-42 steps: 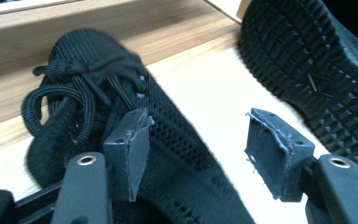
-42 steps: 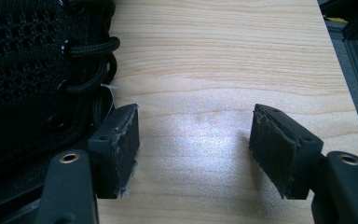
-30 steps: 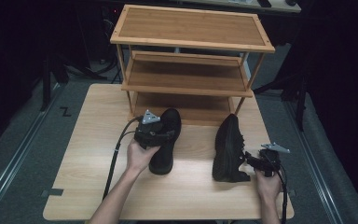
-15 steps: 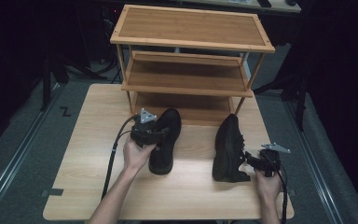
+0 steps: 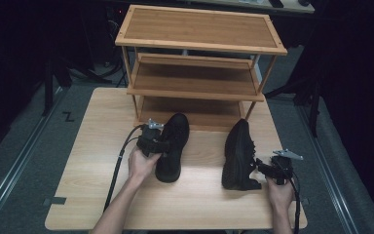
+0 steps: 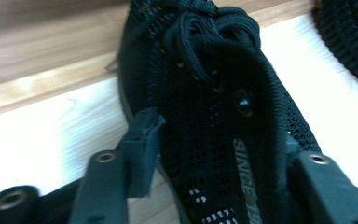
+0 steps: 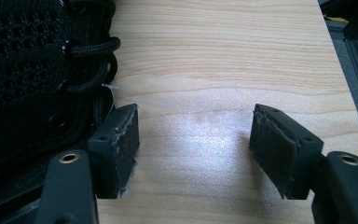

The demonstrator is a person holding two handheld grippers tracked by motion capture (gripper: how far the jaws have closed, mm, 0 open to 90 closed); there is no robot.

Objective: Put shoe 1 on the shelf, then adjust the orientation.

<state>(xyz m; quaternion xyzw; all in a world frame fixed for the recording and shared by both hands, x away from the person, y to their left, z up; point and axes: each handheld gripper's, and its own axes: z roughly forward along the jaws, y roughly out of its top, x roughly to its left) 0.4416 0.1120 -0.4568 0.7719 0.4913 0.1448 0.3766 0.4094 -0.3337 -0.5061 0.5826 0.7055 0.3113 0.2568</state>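
Two black mesh lace-up shoes lie on the wooden table (image 5: 97, 165). The left shoe (image 5: 173, 146) stands upright, toe toward the rack. My left gripper (image 5: 157, 145) straddles it from above at the tongue (image 6: 223, 140); its jaws have just been closing, and the left pad (image 6: 142, 140) lies against the shoe's side while the other pad is hidden behind the collar. The right shoe (image 5: 238, 153) lies tipped on its side. My right gripper (image 5: 267, 168) rests beside it, open (image 7: 196, 135), with bare table between the pads and the laces (image 7: 88, 65) just left of its left pad.
A three-tier wooden shoe rack (image 5: 199, 46) stands at the table's far side, all shelves bare. Black cables trail from both grippers toward the front edge. Dark floor and stands surround the table.
My left gripper has sunk onto the left shoe and its jaws have narrowed around it. The right hand and the right shoe have stayed put.
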